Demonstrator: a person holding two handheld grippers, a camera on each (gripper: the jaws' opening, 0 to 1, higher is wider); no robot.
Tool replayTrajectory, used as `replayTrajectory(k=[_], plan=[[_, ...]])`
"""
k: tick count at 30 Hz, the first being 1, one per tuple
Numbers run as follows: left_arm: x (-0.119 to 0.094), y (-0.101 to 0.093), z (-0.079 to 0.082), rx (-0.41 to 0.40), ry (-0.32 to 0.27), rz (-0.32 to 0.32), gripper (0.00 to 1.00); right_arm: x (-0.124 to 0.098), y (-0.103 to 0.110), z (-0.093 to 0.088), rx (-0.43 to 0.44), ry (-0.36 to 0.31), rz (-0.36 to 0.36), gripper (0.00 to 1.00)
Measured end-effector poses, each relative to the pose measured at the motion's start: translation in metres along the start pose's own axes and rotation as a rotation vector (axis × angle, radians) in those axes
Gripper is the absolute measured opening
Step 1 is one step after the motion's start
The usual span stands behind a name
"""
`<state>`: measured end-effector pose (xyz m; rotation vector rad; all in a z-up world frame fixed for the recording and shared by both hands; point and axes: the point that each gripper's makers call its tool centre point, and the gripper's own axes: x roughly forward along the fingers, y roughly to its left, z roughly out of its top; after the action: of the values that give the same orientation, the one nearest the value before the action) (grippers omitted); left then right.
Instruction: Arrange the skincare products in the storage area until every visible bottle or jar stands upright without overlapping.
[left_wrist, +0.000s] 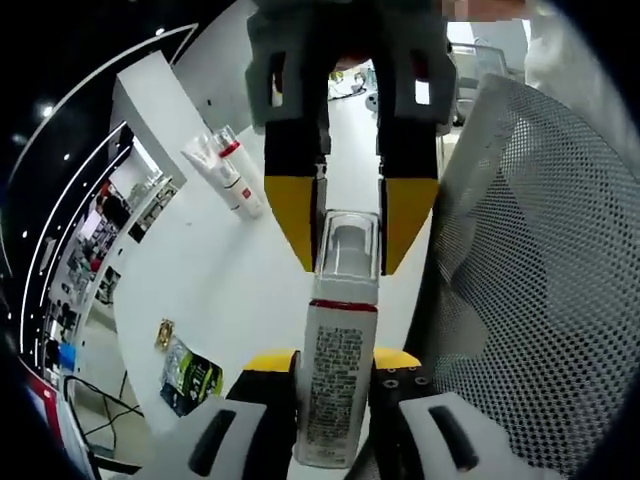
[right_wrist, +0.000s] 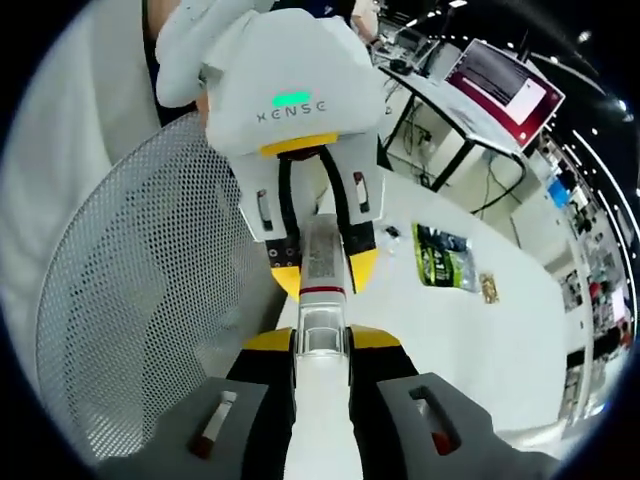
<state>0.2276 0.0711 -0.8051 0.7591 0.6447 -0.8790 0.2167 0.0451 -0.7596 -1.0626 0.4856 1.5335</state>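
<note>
Left gripper view: both claws pinch one slim clear-capped white tube (left_wrist: 335, 385).

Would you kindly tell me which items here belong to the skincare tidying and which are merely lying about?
Job:
pump bottle, held by both grippers
two tubes
mesh basket

Lying about:
green packet
small gold item
monitor

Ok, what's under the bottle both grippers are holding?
Below the bottle: white tabletop, mesh basket alongside. The bottle and yellow-tipped fingers cover the spot directly underneath.
</note>
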Motion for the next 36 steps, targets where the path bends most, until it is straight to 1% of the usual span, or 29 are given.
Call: replayTrajectory(k=[5, 6, 12, 14, 15, 16, 17, 19, 21, 22, 23, 24, 25, 26, 27, 28, 29, 30, 31, 33, 34, 35, 36], plan=[[-0.002, 0.000, 0.004, -0.009, -0.023, -0.007, 0.24, -0.003, -0.002, 0.000, -0.038, -0.010, 0.017, 0.17], [-0.002, -0.002, 0.004, -0.028, -0.026, -0.022, 0.23, -0.004, -0.002, 0.000, -0.041, -0.014, 0.026, 0.17], [-0.002, -0.002, 0.006, -0.063, -0.037, -0.033, 0.23, -0.005, -0.004, 0.001, -0.071, -0.044, 0.029, 0.17], [-0.003, -0.002, 0.005, -0.126, -0.043, -0.042, 0.23, -0.004, -0.008, 0.003, -0.065, -0.073, 0.008, 0.20], [-0.004, 0.001, 0.007, -0.144, -0.054, -0.035, 0.23, -0.004, -0.011, 0.007, -0.032, -0.105, -0.009, 0.22], [-0.005, 0.005, 0.006, -0.150, -0.055, -0.023, 0.23, -0.004, -0.011, 0.009, 0.011, -0.134, -0.008, 0.28], [-0.006, 0.007, 0.006, -0.214, -0.069, -0.022, 0.23, -0.005, -0.017, 0.010, 0.058, -0.159, -0.033, 0.31], [-0.009, 0.016, 0.007, -0.271, -0.094, -0.001, 0.23, -0.006, -0.024, 0.009, 0.146, -0.194, -0.066, 0.36], [-0.011, 0.019, 0.008, -0.342, -0.110, -0.001, 0.23, -0.010, -0.031, 0.011, 0.322, -0.287, -0.077, 0.40], [-0.014, 0.022, 0.012, -0.381, -0.142, -0.008, 0.23, -0.011, -0.033, 0.010, 0.414, -0.324, -0.078, 0.42], [-0.015, 0.022, 0.016, -0.407, -0.162, -0.020, 0.23, -0.015, -0.038, 0.011, 0.573, -0.400, -0.077, 0.43], [-0.018, 0.023, 0.021, -0.441, -0.195, -0.035, 0.23, -0.018, -0.041, 0.013, 0.676, -0.462, -0.075, 0.43], [-0.019, 0.024, 0.022, -0.461, -0.208, -0.037, 0.23, -0.023, -0.045, 0.017, 0.781, -0.557, -0.075, 0.42], [-0.020, 0.025, 0.021, -0.472, -0.201, -0.034, 0.23, -0.032, -0.048, 0.024, 0.894, -0.701, -0.046, 0.39], [-0.021, 0.025, 0.021, -0.485, -0.202, -0.037, 0.23, -0.037, -0.050, 0.022, 1.050, -0.796, -0.022, 0.35], [-0.021, 0.024, 0.023, -0.500, -0.215, -0.049, 0.23, -0.038, -0.051, 0.020, 1.091, -0.816, -0.015, 0.33], [-0.021, 0.024, 0.024, -0.512, -0.219, -0.051, 0.23, -0.035, -0.049, 0.017, 1.162, -0.841, -0.004, 0.31], [-0.022, 0.024, 0.025, -0.514, -0.222, -0.057, 0.23, -0.033, -0.045, 0.018, 1.149, -0.845, 0.002, 0.31], [-0.022, 0.023, 0.025, -0.524, -0.221, -0.065, 0.23, -0.025, -0.037, 0.019, 1.109, -0.812, 0.006, 0.31], [-0.021, 0.021, 0.028, -0.546, -0.230, -0.089, 0.23, -0.012, -0.023, 0.022, 1.080, -0.742, 0.047, 0.33], [-0.022, 0.019, 0.031, -0.566, -0.239, -0.104, 0.23, -0.010, -0.026, 0.025, 1.087, -0.760, 0.039, 0.33], [-0.023, 0.019, 0.035, -0.566, -0.251, -0.107, 0.23, -0.007, -0.025, 0.027, 1.092, -0.769, 0.043, 0.32], [-0.023, 0.016, 0.035, -0.569, -0.252, -0.128, 0.23, -0.013, -0.035, 0.033, 1.139, -0.845, 0.037, 0.30]])
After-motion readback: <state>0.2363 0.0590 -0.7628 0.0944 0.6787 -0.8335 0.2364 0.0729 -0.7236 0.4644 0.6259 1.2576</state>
